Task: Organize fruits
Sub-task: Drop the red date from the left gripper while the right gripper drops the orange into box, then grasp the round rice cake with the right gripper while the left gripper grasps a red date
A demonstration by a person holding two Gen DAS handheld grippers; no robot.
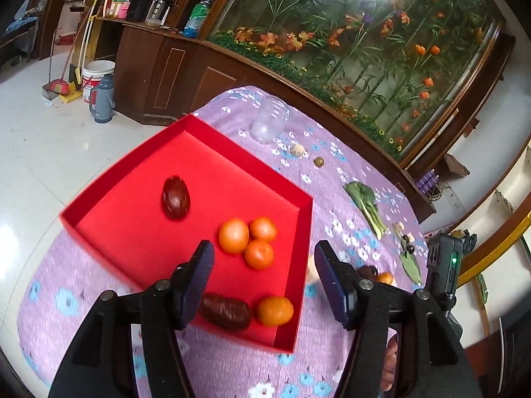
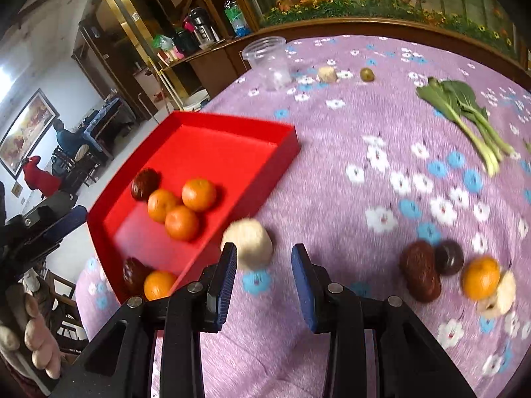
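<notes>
A red tray [image 1: 300, 265] [image 2: 282, 152] on the purple flowered cloth holds several oranges [image 1: 234, 235] [image 2: 198, 195] and two dark red dates [image 1: 176, 197] [image 1: 225, 311]. My left gripper [image 1: 264, 263] is open and empty above the tray's near right part. My right gripper [image 2: 264, 265] is open and empty, just short of a pale fruit [image 2: 250, 242] lying beside the tray. To its right lie two dark red fruits [image 2: 419, 270], an orange [image 2: 480, 277] and a pale piece [image 2: 501, 297].
A clear plastic jar [image 1: 268, 119] [image 2: 268, 61], a pale lump [image 2: 327, 74] and a small green fruit [image 2: 367, 74] sit at the far side. Leafy greens [image 1: 365, 204] [image 2: 464, 112] lie at the right. A wooden cabinet and plant display stand behind.
</notes>
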